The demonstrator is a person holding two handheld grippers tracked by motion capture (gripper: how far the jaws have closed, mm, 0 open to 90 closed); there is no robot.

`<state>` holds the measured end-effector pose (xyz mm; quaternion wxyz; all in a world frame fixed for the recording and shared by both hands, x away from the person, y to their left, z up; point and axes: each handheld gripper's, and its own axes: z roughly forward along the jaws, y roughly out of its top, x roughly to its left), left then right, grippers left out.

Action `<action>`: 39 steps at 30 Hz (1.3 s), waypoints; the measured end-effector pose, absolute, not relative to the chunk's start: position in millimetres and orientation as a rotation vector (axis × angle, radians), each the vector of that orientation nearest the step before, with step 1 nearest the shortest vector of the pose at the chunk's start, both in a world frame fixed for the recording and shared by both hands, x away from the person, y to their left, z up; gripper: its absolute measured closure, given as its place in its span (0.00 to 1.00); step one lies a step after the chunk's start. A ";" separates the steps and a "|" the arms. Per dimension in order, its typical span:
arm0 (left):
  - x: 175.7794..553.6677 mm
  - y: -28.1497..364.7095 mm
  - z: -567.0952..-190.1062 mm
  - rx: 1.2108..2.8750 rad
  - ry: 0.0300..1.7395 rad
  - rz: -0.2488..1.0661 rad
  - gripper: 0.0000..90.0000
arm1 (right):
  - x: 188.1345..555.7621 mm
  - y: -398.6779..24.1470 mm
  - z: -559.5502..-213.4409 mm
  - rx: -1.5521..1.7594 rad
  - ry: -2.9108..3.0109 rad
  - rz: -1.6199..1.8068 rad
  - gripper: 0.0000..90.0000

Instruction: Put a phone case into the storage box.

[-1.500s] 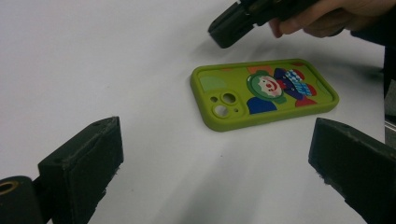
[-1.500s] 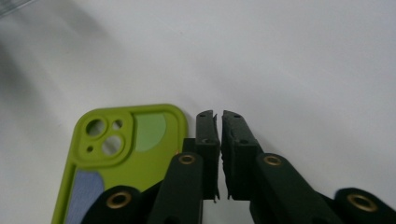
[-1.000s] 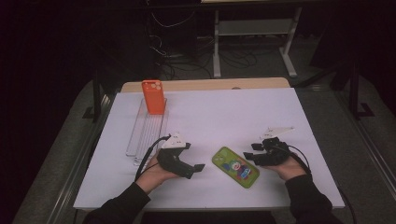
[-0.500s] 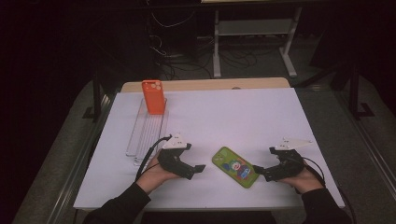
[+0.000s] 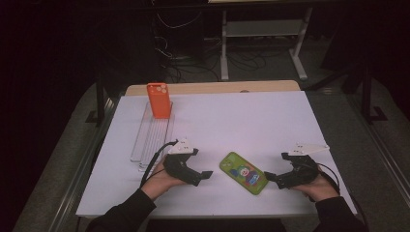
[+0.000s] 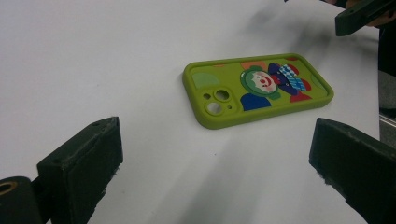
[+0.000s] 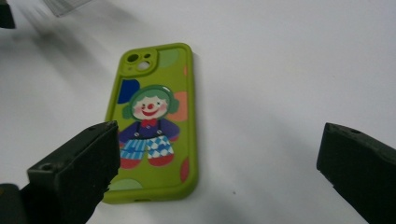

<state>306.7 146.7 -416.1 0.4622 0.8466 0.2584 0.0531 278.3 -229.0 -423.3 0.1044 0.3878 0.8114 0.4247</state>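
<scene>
A green phone case (image 5: 243, 172) with a clown picture lies flat on the white table, camera cutout toward the left hand. My left gripper (image 5: 202, 178) rests just left of it, open, and the case (image 6: 261, 88) lies ahead of the jaws (image 6: 217, 149). My right gripper (image 5: 273, 180) sits just right of the case, open; its jaws have just been opening and nothing is between them. In the right gripper view the case (image 7: 149, 126) lies in front of the left jaw, and the gap of the gripper (image 7: 219, 140) holds bare table.
An orange phone case (image 5: 159, 100) stands upright at the far end of a clear slotted rack (image 5: 152, 140) at the back left. The white table top (image 5: 251, 121) spreads behind the grippers. Dark floor, cables and a metal stand lie beyond the table.
The right hand has slid to the right and nearer the front edge, away from the green case, with its jaws now wide. The left hand and the case have not moved.
</scene>
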 end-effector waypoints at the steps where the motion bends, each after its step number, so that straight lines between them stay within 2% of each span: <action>1: 306.7 146.7 -416.1 2.083 0.634 0.130 0.03 | 278.1 -227.5 -421.7 1.147 2.393 1.260 0.00; 26: 307.7 147.4 -415.4 2.091 0.615 0.140 0.03 | 303.8 -162.1 -393.1 1.098 2.466 1.231 0.00; 39: 307.4 147.3 -415.2 2.094 0.609 0.141 0.03 | 306.0 -139.4 -399.7 1.124 2.551 1.079 0.00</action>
